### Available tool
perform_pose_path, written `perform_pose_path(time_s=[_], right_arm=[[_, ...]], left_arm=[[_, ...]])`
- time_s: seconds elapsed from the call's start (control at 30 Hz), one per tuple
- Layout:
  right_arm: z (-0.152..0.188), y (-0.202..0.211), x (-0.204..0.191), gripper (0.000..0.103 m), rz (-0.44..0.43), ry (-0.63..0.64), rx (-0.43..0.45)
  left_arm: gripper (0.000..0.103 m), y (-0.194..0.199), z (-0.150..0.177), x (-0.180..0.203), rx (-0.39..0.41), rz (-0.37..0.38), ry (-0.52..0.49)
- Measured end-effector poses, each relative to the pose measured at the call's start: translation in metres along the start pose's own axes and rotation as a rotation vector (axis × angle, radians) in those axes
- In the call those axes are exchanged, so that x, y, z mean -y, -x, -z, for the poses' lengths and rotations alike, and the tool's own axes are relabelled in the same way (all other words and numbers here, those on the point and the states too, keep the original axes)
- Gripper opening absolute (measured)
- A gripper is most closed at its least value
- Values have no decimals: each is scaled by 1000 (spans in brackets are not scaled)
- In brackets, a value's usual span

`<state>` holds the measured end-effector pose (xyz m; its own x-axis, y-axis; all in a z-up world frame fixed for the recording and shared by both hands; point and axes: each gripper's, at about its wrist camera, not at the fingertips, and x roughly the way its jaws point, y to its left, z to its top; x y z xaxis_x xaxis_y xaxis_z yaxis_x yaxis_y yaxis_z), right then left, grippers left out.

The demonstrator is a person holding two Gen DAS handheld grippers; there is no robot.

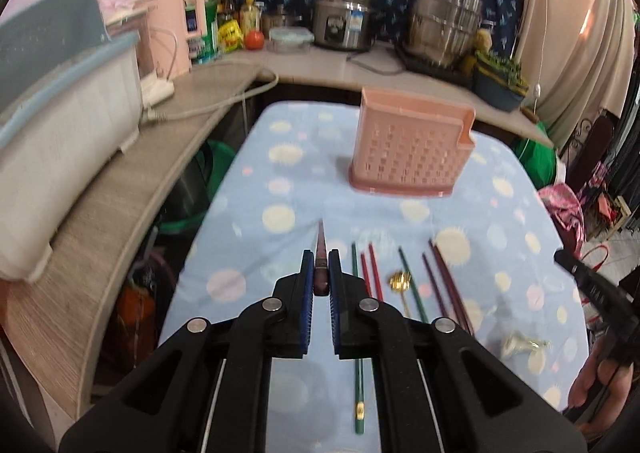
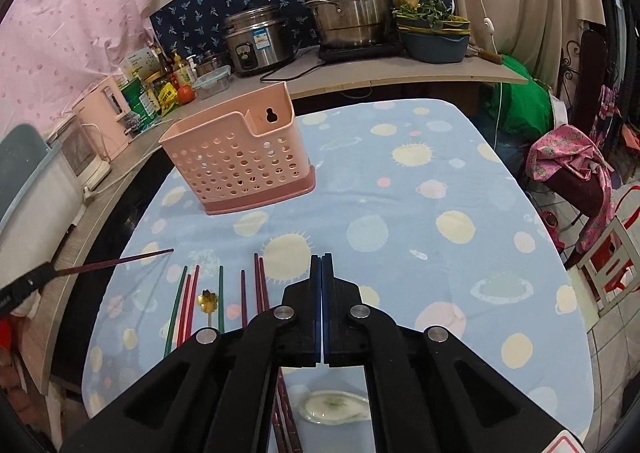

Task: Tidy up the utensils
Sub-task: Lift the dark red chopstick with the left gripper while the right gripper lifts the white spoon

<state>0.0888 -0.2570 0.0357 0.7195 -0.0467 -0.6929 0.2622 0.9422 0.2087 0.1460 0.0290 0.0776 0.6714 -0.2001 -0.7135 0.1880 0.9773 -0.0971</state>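
My left gripper point(image 1: 321, 253) is shut on a dark maroon chopstick point(image 1: 321, 249), lifted above the blue dotted tablecloth point(image 1: 304, 181). From the right wrist view that chopstick point(image 2: 120, 261) sticks out of the left gripper point(image 2: 48, 268) at the far left. The pink perforated utensil holder point(image 1: 412, 149) point(image 2: 240, 161) stands upright farther back. Green, red and maroon chopsticks point(image 1: 412, 285) point(image 2: 221, 293), a gold spoon point(image 1: 400, 279) point(image 2: 208, 301) and a white ceramic spoon point(image 1: 520, 345) point(image 2: 332, 407) lie on the cloth. My right gripper point(image 2: 321, 257) point(image 1: 558, 255) is shut, with nothing between its pads.
A curved counter point(image 1: 100, 213) wraps round the table's left and back. It carries a rice cooker point(image 2: 256, 41), a steel steamer pot point(image 2: 348, 5), bottles, a pink appliance point(image 1: 168, 37) and a tub of greens point(image 2: 434, 37). A red chair point(image 2: 616, 265) stands at the right.
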Motion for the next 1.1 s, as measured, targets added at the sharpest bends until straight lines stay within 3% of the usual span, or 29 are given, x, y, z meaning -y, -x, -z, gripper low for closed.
perform_pose_path(time_s=[0.17,0.23,0.3,0.4,0.6,0.83,0.97,1.1], right_arm=[[21,-4,18,6,-23,-38,-77],[38,0,28,17,7,-43,-105],[55,6,40,36,33,-48,-123],[77,14,60,42,65,-61,-145],[106,12,92,43,48,-144,-191],[109,7,91,43,-16,-186,-173],[108,3,88,27,-34,-181,-176],[105,6,88,22,-48,-188,-154]], left_arm=[[7,4,-3,-1,4,5,-2],[7,4,4,-2,-15,7,-2],[7,4,12,-2,-31,11,-2],[7,8,24,-1,-54,17,-6],[7,25,38,10,-62,35,-21],[7,34,43,18,-60,39,-36],[7,33,46,17,-72,34,-27],[7,33,47,18,-78,32,-28]])
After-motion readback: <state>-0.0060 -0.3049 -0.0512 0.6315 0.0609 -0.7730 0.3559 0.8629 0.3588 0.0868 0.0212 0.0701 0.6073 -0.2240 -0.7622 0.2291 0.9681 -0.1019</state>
